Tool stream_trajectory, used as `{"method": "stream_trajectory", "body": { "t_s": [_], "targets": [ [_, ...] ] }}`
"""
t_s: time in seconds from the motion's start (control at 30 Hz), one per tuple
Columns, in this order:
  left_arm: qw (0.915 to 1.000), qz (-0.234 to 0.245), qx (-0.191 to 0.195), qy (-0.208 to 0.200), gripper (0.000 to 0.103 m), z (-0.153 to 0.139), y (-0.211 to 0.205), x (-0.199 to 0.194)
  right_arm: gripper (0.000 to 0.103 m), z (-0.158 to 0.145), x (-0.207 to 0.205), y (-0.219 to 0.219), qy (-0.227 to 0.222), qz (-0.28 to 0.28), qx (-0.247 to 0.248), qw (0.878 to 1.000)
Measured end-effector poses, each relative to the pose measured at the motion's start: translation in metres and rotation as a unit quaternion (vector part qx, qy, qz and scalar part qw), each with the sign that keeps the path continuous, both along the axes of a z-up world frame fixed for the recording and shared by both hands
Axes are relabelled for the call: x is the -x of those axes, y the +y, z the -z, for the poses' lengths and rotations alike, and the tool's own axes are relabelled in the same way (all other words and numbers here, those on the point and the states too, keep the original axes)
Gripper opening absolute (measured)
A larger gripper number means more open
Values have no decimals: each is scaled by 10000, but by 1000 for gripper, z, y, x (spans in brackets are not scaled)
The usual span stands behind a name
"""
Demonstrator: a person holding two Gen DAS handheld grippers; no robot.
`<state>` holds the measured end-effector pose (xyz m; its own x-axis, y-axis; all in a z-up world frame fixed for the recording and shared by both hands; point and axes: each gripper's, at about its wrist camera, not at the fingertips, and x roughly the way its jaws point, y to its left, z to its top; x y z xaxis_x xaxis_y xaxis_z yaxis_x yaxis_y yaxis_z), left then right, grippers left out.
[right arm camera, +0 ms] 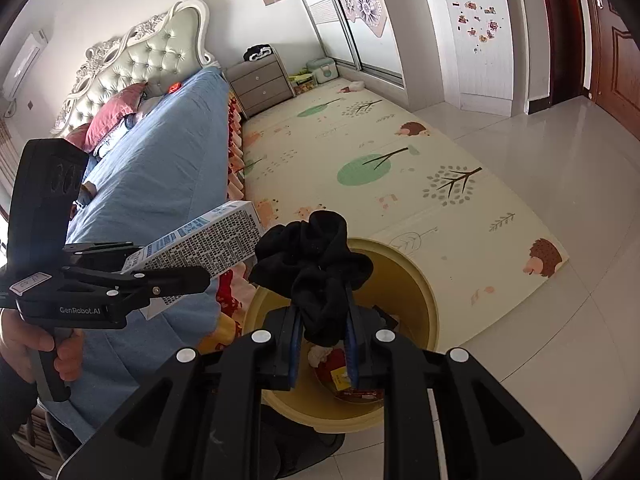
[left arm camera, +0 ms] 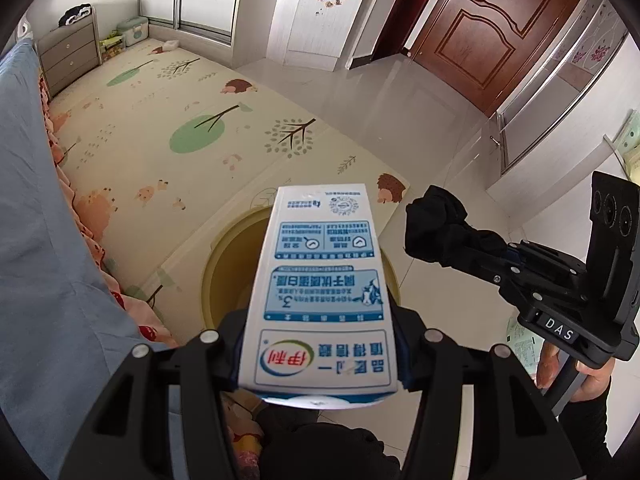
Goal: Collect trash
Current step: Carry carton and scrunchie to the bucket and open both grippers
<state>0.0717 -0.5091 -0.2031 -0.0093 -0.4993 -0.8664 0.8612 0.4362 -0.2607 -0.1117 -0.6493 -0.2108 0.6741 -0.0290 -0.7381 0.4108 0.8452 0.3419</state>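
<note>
Left gripper point(left arm camera: 320, 354) clamps the white-and-blue printed cardboard milk carton point(left arm camera: 320, 280) by its near end; light, stiff, crushable, best held across flat sides. Right gripper point(right arm camera: 324, 344) pinched tight on a crumpled black cloth point(right arm camera: 316, 264); soft, limp, hold at the bunch. Round yellow plastic bin point(right arm camera: 416, 280) lies below both, carton at cloth's 9 o'clock.

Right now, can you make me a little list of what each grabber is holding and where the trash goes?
Left gripper: jaws shut on the milk carton
Right gripper: jaws shut on the black cloth
Bin: yellow, open, on the floor by the bed, below both grippers
Inside the bin: some red and white trash
Floor: play mat with trees and hedgehogs
</note>
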Motion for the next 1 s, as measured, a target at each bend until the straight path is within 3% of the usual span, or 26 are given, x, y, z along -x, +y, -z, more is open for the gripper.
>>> {"method": "stream_trajectory", "body": {
  "t_s": [0.13,0.2,0.23,0.27,0.3,0.33,0.37,0.57,1.0],
  "targets": [
    [9996,-85,-113,263,54,12,-8,-7,18,10,-6,-7,103,6,-77,9999],
    [9993,-105,-148,337,54,16,-10,-9,23,14,-10,-8,123,7,-143,9998],
    [9991,-116,-140,390,61,17,-11,-10,24,17,-11,-9,149,7,-165,9998],
    [9988,-170,-117,439,74,17,-10,-12,30,20,-14,-11,181,4,-185,9997],
    [9987,-253,-110,420,78,17,-9,-14,49,23,-15,-12,227,31,-174,9996],
    [9987,-356,-108,348,82,18,-9,-16,60,24,-16,-13,262,111,-84,9996],
    [9986,-420,-111,294,86,17,-8,-17,62,26,-16,-14,299,192,18,9994],
    [9983,-525,-56,236,87,13,-5,-21,62,29,-9,-21,216,277,-330,9988],
    [9984,-444,354,-52,87,-20,11,-11,62,-13,-8,-2,-131,211,-62,9997]
  ]
}}
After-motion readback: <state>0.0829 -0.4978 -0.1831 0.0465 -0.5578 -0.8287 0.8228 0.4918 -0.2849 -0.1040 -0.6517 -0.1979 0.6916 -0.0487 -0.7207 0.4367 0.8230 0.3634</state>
